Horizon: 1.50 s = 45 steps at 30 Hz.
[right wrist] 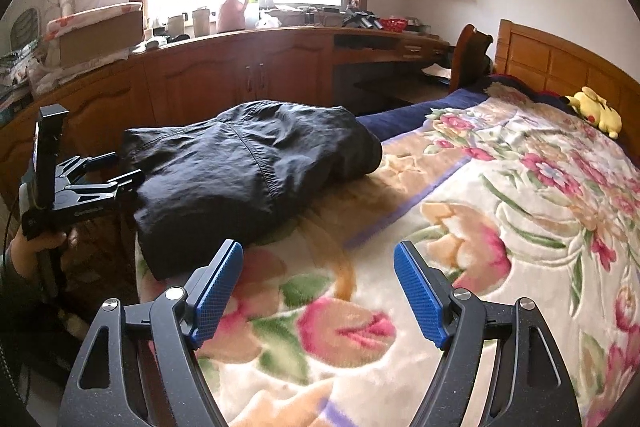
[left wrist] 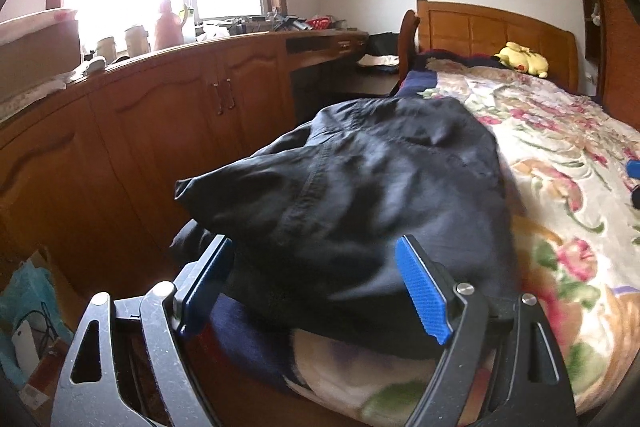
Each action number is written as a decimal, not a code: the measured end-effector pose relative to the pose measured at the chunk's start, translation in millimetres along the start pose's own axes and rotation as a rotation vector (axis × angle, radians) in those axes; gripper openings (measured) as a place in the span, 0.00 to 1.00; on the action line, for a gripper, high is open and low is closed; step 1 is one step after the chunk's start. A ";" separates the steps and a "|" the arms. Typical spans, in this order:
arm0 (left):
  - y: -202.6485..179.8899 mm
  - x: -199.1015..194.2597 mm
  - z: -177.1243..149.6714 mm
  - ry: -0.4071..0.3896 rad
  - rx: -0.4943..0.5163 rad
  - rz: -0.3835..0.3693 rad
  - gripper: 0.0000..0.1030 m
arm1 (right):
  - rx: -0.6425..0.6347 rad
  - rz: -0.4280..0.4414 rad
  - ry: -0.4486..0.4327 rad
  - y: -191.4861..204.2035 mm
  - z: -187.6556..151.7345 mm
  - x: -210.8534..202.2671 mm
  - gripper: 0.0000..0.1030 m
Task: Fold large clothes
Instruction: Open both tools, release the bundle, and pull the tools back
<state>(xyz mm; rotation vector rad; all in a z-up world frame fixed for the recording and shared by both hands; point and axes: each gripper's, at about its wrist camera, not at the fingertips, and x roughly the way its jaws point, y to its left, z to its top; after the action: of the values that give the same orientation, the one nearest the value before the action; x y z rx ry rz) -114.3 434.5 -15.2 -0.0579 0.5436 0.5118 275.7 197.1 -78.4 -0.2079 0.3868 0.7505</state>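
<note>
A black garment (left wrist: 380,195) lies bunched and partly folded on the left edge of the bed, over the floral blanket (left wrist: 560,155). My left gripper (left wrist: 316,291) is open, its blue pads on either side of the garment's near edge. In the right wrist view the garment (right wrist: 248,163) lies ahead to the left, and my left gripper (right wrist: 128,169) reaches it from the bed's side, jaws apart. My right gripper (right wrist: 318,291) is open and empty above the floral blanket (right wrist: 500,227), a little short of the garment.
A wooden cabinet run (right wrist: 240,75) with cluttered top stands beside the bed under the window. A wooden headboard (right wrist: 560,67) and a yellow plush toy (right wrist: 596,111) are at the far end. Bags and boxes (left wrist: 28,307) sit on the floor at left.
</note>
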 end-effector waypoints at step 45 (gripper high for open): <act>-295.8 -94.6 11.7 -0.086 0.185 -0.424 1.00 | 0.248 -0.379 -0.132 -91.3 -104.0 -185.8 0.85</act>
<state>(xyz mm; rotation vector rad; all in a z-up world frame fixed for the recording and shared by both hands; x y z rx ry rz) -36.0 135.7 19.2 0.0253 0.4754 0.0490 188.0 -16.9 -92.0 0.0045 0.3002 0.3358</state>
